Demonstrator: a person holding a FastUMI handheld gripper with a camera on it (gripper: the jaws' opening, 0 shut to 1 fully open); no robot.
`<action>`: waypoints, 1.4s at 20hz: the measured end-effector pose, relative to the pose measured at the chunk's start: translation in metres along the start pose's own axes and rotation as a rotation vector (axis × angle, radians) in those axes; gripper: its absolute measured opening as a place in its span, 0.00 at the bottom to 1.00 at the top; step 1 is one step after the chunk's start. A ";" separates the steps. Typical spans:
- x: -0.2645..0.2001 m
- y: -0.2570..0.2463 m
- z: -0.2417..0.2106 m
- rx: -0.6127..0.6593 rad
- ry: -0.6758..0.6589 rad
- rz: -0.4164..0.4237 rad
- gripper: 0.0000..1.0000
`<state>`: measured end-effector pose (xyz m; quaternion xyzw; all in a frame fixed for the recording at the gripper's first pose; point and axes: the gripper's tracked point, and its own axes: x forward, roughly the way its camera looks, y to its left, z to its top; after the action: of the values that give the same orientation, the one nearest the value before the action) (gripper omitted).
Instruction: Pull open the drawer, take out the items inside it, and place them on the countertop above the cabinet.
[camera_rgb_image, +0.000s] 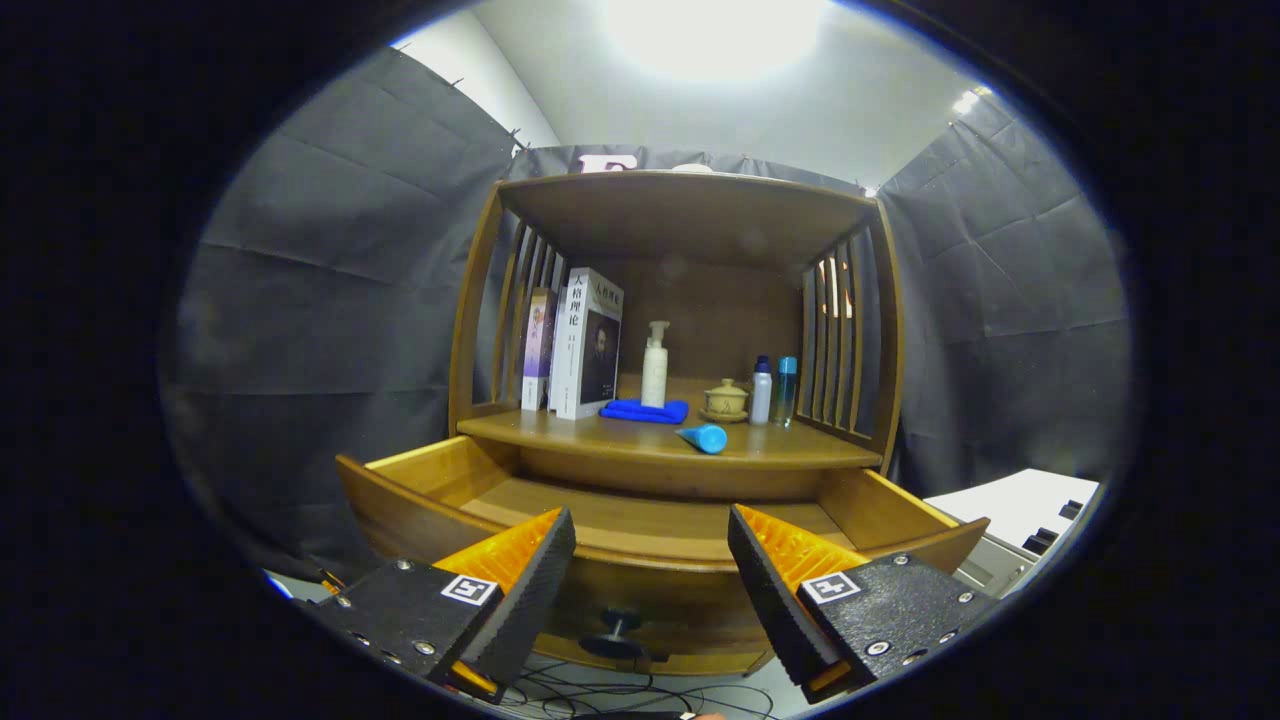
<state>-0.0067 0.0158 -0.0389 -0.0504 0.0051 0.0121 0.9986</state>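
Observation:
The wooden cabinet's drawer (420, 500) stands pulled out toward me, and the part of its floor that I can see is bare. Its dark round knob (618, 625) sits on the drawer front, low between my fingers. My gripper (652, 560) is open, held just in front of the drawer front with nothing between its fingers. On the countertop (620, 440) above the drawer lie a blue cone-shaped item (704, 437) near the front edge and a folded blue cloth (645, 411) further back.
Also on the countertop: upright books (585, 345) at the left, a white pump bottle (655, 365), a small lidded pot (726, 400), two small bottles (772, 391) at the right. Slatted side walls and a top shelf enclose it. Cables (600, 690) lie on the floor below; a white unit (1020, 515) stands to the right.

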 end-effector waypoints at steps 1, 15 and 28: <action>-0.002 0.001 -0.011 -0.004 0.027 0.003 0.95; 0.006 0.010 -0.060 -0.043 0.146 -0.028 0.95; 0.057 0.001 -0.062 -0.002 0.168 -0.073 0.95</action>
<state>0.0493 0.0114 -0.1015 -0.0525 0.0870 -0.0286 0.9944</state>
